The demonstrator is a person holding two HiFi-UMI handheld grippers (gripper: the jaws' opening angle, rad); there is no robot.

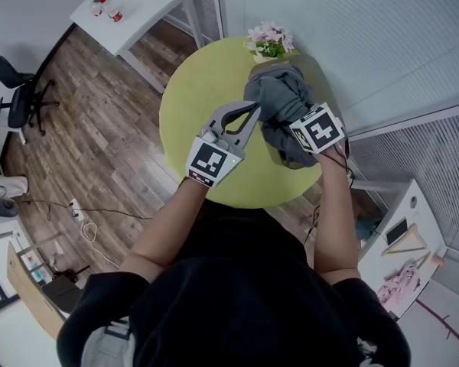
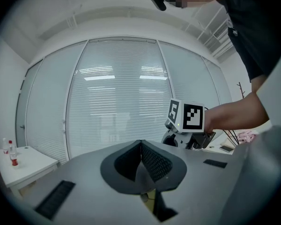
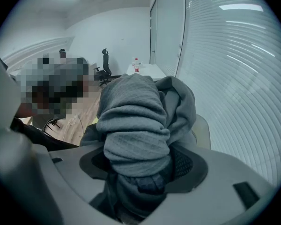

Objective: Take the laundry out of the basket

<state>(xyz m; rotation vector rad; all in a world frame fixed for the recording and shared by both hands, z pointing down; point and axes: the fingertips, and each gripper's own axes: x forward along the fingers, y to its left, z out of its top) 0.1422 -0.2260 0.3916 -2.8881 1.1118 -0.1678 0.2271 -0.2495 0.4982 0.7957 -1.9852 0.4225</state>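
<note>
Right gripper view shows the right claw (image 3: 140, 168) clamped on a thick bunch of the grey garment (image 3: 136, 121), with folds bulging up over both pads and more cloth hanging below them. In the head view the same garment (image 1: 283, 105) hangs in a loose heap over the far side of the round yellow-green worktop (image 1: 191, 113), near a small bunch of flowers (image 1: 270, 40). I cannot pick out a basket in any view.

The left claw (image 2: 140, 146) has its 2 pads closed together with nothing between them, and it points level, just beside the cloth.

The garment looks soft and limp, a ribbed knit with some bulk. It is probably light, not fragile and not slippery. It will sag and trail from any single hold, and a thin fold could slide out. A deep bite on a bunched part, as the right claw has now, seems safest. A 2nd hold lower down with the left claw would stop the dangling end from dragging.
</note>
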